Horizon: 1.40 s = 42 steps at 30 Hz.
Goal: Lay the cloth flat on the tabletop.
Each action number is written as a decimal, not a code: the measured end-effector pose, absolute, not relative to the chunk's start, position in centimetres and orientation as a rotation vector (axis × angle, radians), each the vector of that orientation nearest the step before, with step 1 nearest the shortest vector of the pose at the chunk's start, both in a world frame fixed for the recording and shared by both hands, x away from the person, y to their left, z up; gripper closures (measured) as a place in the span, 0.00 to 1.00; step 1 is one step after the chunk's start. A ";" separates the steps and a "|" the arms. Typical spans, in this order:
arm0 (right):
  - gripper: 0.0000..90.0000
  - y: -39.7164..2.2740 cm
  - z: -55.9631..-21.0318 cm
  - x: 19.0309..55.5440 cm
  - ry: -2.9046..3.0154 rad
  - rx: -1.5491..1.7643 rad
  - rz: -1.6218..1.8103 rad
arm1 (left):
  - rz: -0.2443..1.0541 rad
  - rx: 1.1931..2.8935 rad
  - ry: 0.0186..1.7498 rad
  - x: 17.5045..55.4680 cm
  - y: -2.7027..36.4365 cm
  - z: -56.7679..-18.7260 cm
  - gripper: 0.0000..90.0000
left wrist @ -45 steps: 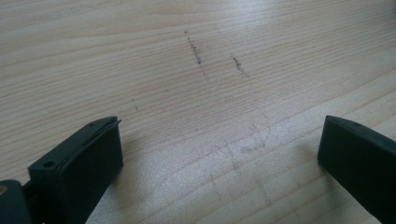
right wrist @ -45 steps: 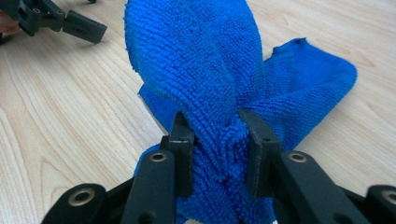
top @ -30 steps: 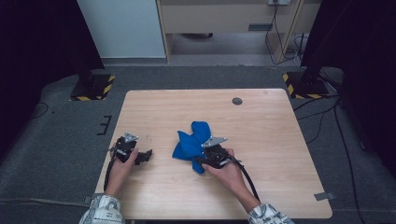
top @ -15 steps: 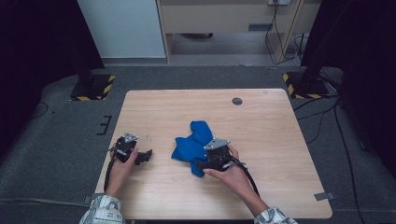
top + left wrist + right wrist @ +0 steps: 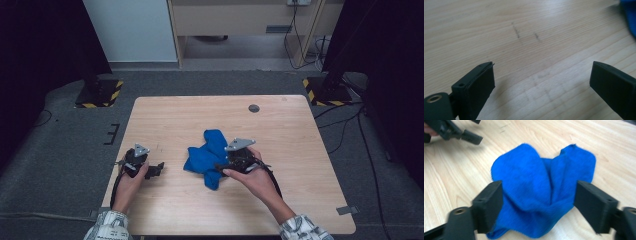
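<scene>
A crumpled blue cloth (image 5: 206, 156) lies near the middle of the wooden table (image 5: 300, 150). My right gripper (image 5: 219, 169) hovers at the cloth's right edge and points left over it. In the right gripper view the cloth (image 5: 541, 187) spreads on the table under the right gripper (image 5: 539, 195). Its jaws have just been closing, the cloth lies between them, and the pads stand apart from it, so it is open. My left gripper (image 5: 159, 168) rests at the table's left, open over bare wood (image 5: 544, 72). Its jaws have just closed a little with nothing between them.
A round dark grommet (image 5: 254, 108) sits near the table's far edge. Two black stands with yellow-and-black striped bases (image 5: 97, 95) (image 5: 325, 90) stand on the floor behind the table. The left gripper (image 5: 474, 128) shows in the top left corner of the right gripper view.
My right gripper has lifted a little and drawn slightly right from the cloth, whose lower fold has shifted. The left hand has kept still.
</scene>
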State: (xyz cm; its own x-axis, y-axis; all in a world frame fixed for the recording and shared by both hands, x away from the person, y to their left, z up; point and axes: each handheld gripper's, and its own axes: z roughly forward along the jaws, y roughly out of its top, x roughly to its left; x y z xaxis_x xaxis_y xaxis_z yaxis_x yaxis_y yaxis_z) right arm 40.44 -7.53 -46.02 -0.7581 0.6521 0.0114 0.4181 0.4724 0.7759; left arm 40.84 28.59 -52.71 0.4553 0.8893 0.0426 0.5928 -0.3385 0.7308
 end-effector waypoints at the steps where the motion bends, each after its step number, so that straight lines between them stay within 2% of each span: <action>1: 0.37 -7.5 -45.9 40.8 2.435 0.912 1.159 | 0.589 2.061 1.217 40.7 28.3 -52.6 0.06; 2: 0.45 -7.3 -45.4 41.8 2.440 0.915 1.161 | 0.590 2.073 1.183 40.5 27.6 -52.4 0.07; 4: 0.52 -7.0 -45.1 42.4 2.438 0.908 1.151 | 0.579 2.089 1.149 40.1 26.7 -52.1 0.07; 7: 0.60 -6.2 -44.6 43.2 2.436 0.891 1.151 | 0.565 2.122 1.111 39.7 25.5 -52.0 0.07; 8: 0.60 -6.2 -44.6 43.2 2.436 0.891 1.151 | 0.565 2.122 1.111 39.7 25.5 -52.0 0.07; 10: 0.68 -5.5 -44.3 43.8 2.439 0.871 1.160 | 0.554 2.144 1.078 39.6 24.3 -52.0 0.07; 20: 0.83 -3.3 -45.1 45.7 2.483 0.835 1.101 | 0.526 2.129 1.096 39.9 24.0 -52.2 0.09; 27: 0.92 -2.5 -45.6 46.2 2.493 0.842 1.111 | 0.524 2.137 1.080 39.9 23.7 -52.2 0.16; 33: 0.94 -2.1 -45.8 46.4 2.507 0.834 1.100 | 0.511 2.139 1.075 39.9 23.6 -52.2 0.23; 34: 0.94 -2.0 -46.0 46.5 2.513 0.836 1.105 | 0.501 2.143 1.073 39.9 23.5 -52.2 0.27; 38: 0.92 -1.8 -46.4 46.7 2.520 0.845 1.096 | 0.496 2.151 1.062 39.9 23.3 -52.2 0.30; 42: 0.77 -0.5 -47.2 47.0 2.543 0.850 1.070 | 0.479 2.145 1.062 40.0 23.2 -52.3 0.30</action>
